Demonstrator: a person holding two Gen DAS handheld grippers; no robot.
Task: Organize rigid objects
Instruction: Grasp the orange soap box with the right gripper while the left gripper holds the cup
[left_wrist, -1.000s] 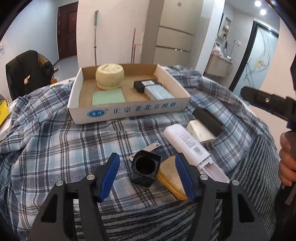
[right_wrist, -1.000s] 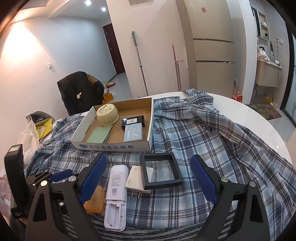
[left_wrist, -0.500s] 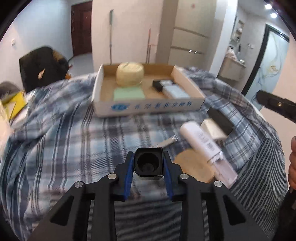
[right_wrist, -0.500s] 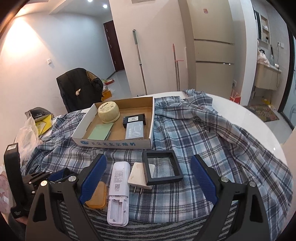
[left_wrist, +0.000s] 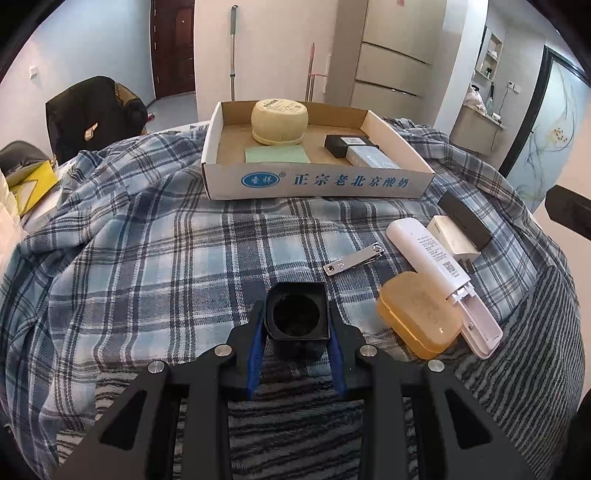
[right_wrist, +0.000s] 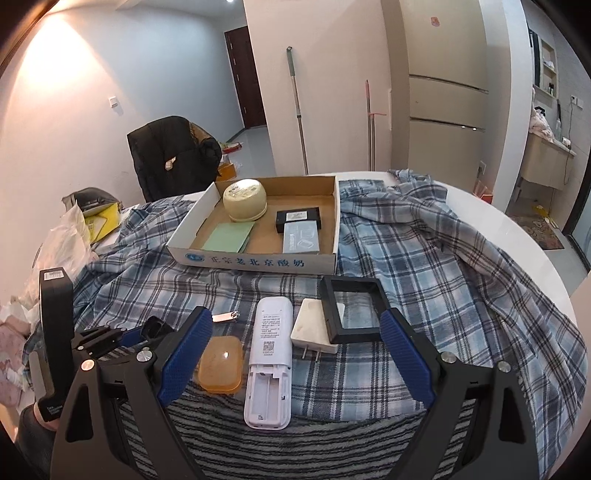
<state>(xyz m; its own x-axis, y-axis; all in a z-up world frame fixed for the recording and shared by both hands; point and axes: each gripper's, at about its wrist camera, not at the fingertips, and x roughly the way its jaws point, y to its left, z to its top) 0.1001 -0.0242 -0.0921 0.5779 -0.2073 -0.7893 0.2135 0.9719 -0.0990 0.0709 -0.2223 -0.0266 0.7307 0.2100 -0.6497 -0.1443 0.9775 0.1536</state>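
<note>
My left gripper is shut on a small black open-topped box, held just above the plaid cloth; the right wrist view shows the left gripper at the far left. My right gripper stands open over the white remote, touching nothing. Beside the remote lie an orange case, a nail clipper, a white plug adapter and a black frame. The cardboard tray behind holds a cream round container, a green card, a black box and a clear case.
The plaid cloth covers a round white table whose bare edge shows at the right. A striped cloth lies nearest me. A chair with a black jacket and bags stand to the left.
The left gripper's jaws closed on the black box, which has come away from beside the orange case, uncovering the nail clipper. The right gripper stayed open and shifted slightly.
</note>
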